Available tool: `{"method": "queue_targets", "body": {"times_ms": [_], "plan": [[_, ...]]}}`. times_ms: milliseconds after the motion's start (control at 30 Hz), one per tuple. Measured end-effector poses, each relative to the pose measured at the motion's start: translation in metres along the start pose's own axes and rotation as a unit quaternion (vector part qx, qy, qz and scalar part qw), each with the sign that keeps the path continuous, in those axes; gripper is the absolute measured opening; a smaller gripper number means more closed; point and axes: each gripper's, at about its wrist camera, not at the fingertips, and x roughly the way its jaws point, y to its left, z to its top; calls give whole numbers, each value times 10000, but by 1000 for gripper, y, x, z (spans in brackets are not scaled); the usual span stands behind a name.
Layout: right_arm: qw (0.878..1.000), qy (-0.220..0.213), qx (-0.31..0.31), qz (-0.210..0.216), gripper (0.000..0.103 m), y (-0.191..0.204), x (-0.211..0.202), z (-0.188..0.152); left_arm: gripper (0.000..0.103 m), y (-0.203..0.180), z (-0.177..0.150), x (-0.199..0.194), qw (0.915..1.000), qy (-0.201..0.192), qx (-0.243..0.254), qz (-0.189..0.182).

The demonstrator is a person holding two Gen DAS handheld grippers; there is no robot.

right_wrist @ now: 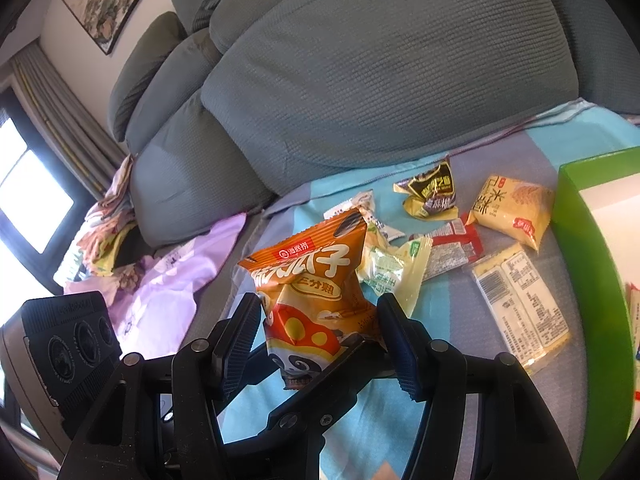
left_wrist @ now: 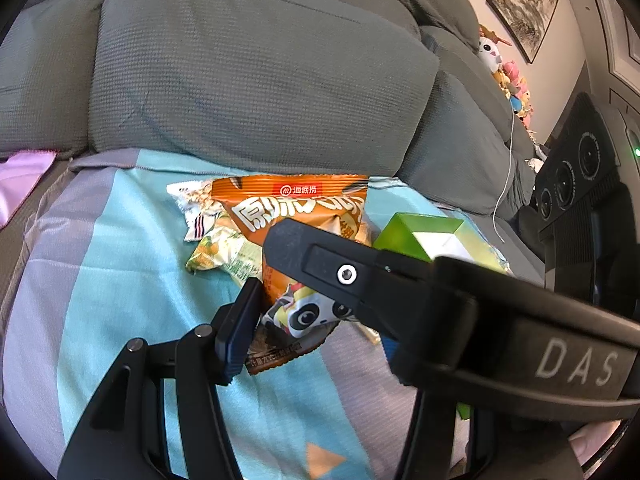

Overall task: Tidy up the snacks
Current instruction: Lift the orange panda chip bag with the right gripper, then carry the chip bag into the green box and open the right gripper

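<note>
I see both tongs clamped on the orange snack bag (right_wrist: 316,300), centre frame in both views, held upright over the striped blanket (left_wrist: 120,264) on the sofa (left_wrist: 240,68). Right tongs (right_wrist: 316,344) pinch its lower half; left tongs (left_wrist: 276,284) grip its bottom end. Other packets (right_wrist: 508,210) upper right, green box (right_wrist: 600,280) at right edge.

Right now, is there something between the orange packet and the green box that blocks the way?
On the blanket, yes: loose snacks lie between the orange packet and the green box. Both tongs grip the packet, so lifted over them, nothing visible blocks it.
</note>
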Motion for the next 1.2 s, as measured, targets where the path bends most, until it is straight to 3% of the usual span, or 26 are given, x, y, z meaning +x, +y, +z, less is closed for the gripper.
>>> {"method": "queue_targets", "body": {"times_ms": [433,767,1200], "plan": [[9983,-510,245,-142,63,-36,-55,18,54,-67,19,25,9978,-16,616,-235],[9916,-912,781,-487,63,-83,-96,21,53,-116,23,57,9928,248,1014,-591],[9781,-940,1587,-963,63,-134,-121,15,53,-156,14,97,9837,830,1270,-967]]}}
